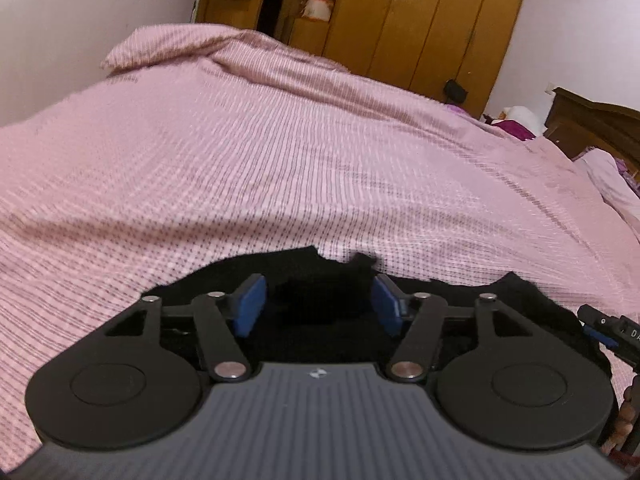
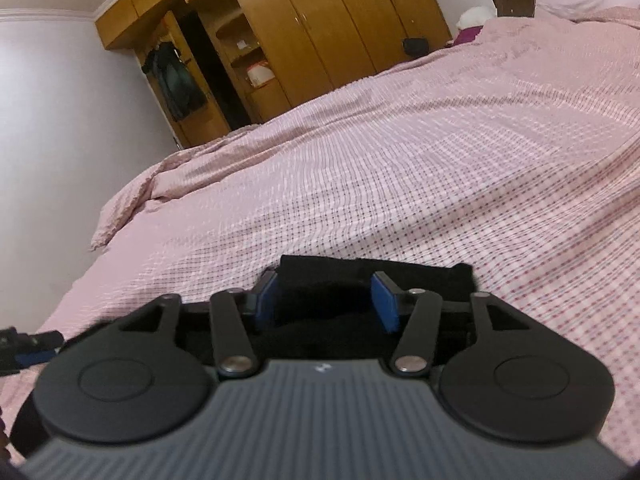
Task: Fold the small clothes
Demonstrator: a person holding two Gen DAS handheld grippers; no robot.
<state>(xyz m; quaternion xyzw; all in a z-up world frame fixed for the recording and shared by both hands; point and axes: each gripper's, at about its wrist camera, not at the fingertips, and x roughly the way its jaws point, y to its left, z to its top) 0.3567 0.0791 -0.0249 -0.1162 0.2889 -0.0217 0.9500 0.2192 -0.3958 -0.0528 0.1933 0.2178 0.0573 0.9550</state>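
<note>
Now both the left gripper [image 1: 318,306] and right gripper [image 2: 325,300] stand released over the black garment [image 2: 376,270] on the bed [image 1: 280,160]; next, probably regrasp an edge and fold.

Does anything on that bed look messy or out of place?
Only slightly: the black garment has a ragged, uneven far edge in the left view, and the pink cover is bunched at its far corner. Nothing looks spilled or damaged.

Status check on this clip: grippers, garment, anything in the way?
Left gripper open, right gripper open. Black garment flat on bed, between both sets of fingers, not pinched. Nothing in the way.
</note>
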